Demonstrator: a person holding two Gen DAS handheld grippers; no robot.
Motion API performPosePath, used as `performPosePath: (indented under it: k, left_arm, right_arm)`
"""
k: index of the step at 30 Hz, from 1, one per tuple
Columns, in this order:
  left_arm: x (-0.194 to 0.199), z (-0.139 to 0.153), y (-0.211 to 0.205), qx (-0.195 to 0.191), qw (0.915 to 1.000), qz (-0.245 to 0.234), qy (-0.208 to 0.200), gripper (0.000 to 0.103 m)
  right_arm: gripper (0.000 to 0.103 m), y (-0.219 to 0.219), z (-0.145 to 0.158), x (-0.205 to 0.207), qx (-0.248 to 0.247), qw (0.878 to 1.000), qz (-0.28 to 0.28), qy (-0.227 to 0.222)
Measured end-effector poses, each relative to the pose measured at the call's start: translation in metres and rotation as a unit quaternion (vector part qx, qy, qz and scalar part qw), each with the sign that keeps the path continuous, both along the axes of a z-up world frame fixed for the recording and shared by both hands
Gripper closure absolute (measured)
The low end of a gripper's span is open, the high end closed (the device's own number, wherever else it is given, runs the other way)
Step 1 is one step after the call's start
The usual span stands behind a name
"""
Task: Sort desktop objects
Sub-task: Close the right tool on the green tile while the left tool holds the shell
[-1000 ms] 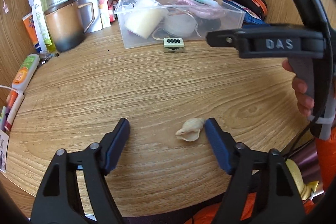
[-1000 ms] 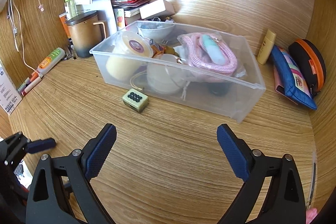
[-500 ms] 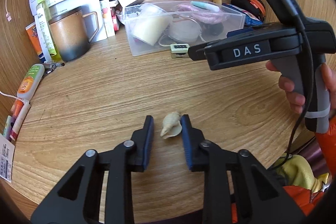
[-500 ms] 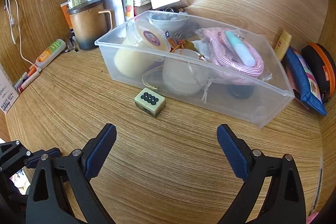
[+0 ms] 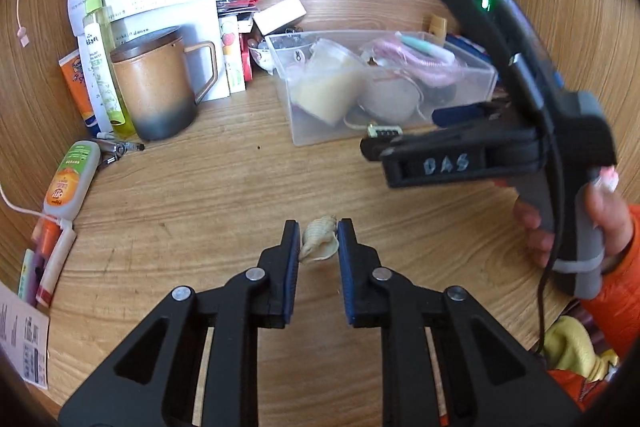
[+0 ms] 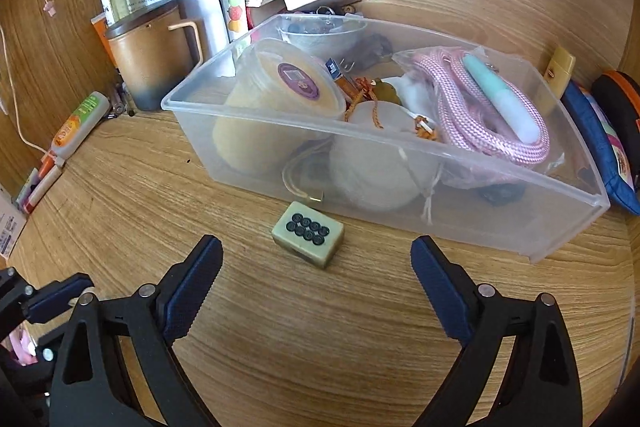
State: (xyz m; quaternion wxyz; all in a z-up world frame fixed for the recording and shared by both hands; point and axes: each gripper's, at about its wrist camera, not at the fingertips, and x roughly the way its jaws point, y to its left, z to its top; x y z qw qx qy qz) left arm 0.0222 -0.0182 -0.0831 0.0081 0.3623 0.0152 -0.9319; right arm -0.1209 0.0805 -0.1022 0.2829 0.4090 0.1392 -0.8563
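Our left gripper is squeezed tight on the small cream spiral seashell, with one blue pad on each side of it, low over the middle of the brown wooden worktop. We think the step now is to carry the shell to the clear plastic storage box at the back and put it in. To do that well, we should hold the shell gently but firmly, because it is hard, bumpy and smooth in places, so it could slip or pop out if we tip it. We should lift it high enough to clear the wall of the box, then let go low over a free spot, since the box already holds a pink rope, a round tub and other bits. Our right gripper is wide apart and holds nothing, but its jaws are starting to close. It points down at the little pale green block with eight black dots on top, which sits on the worktop just in front of the box. The block looks hard and flat-sided, so we should take it by two flat sides.
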Motion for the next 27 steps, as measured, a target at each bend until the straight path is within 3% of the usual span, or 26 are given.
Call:
performPosePath:
  k: [8,11,16,27]
  left_arm:
    - [-0.009,0.007,-0.009,0.008,0.9999,-0.008,0.007,0.085]
    - [-0.011,0.008,-0.013,0.013,0.9999,-0.007,0.008,0.085]
    - [-0.013,0.007,-0.015,0.013,0.9999,-0.004,0.008,0.085]
    - [-0.024,0.007,-0.011,0.020,0.9998,-0.007,-0.001,0.085]
  right_arm:
    - [0.038,-0.014,-0.009,-0.005,0.012,1.000,-0.010,-0.010]
    - [0.056,-0.012,-0.011,-0.009,0.009,1.000,-0.025,-0.011]
    - [0.066,-0.010,-0.010,-0.010,0.002,0.999,-0.032,-0.012]
    - [0.066,0.005,-0.006,-0.004,-0.015,1.000,-0.007,-0.020]
